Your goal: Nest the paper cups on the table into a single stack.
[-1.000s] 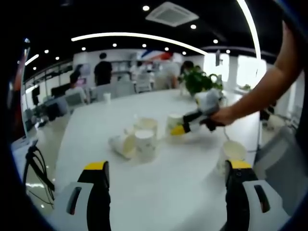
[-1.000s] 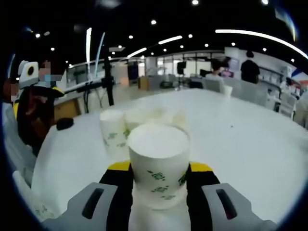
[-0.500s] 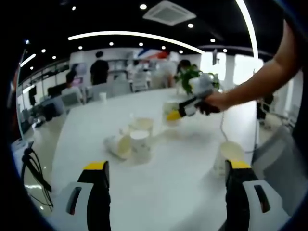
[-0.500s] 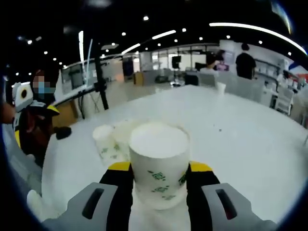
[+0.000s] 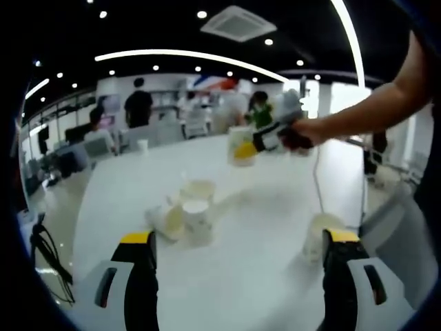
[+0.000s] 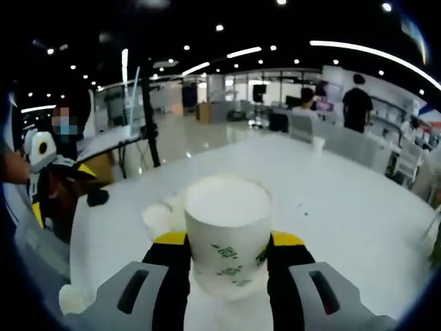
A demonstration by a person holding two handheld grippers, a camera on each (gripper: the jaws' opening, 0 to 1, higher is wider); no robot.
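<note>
White table in an office. Right gripper clamps an upright cup, lifted above the table. Left gripper gapes wide, holding nothing; three cups cluster at its 11 o'clock, another cup beside its right jaw.

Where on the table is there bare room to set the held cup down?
Bare white table lies between the left gripper and the cup cluster, and beyond the cluster toward the far edge. It is crowded at the cluster and by the lone cup. The right gripper holds a cup.
</note>
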